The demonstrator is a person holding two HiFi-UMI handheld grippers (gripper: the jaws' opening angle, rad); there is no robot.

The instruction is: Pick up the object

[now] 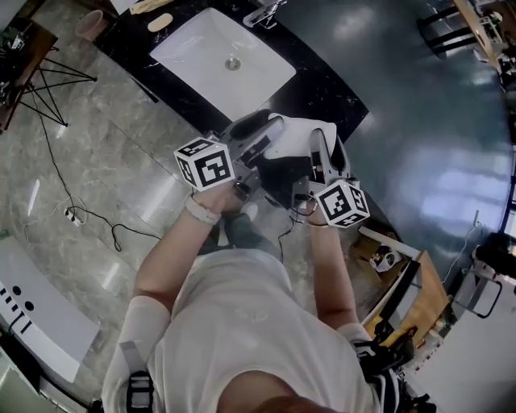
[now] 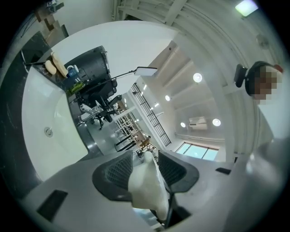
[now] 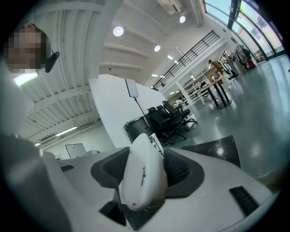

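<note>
Well, both pairs of jaws are clenched on something white. The right gripper (image 3: 144, 168) has its two dark ribbed pads pressed against the sides of a smooth, rounded white object (image 3: 141, 179). The object stands up between them, with a few small dark specks on its face. The left gripper (image 2: 145, 166) is clamped the same way on a white piece that tapers to a point just past the jaw tips. From the head view, one white shape seems to span between the fronts of both grippers, held in the air above the near edge of the black counter (image 1: 326, 90).

Ahead of the jaws and below them sits a white sink (image 1: 262, 81) set into that counter, with a round metal drain (image 1: 233, 63) in its floor. Beyond the basin, on its far side from the jaws, two beige oval pieces (image 1: 160, 22) lie on the counter. A faucet (image 1: 266, 13) stands at the basin's far rim.
</note>
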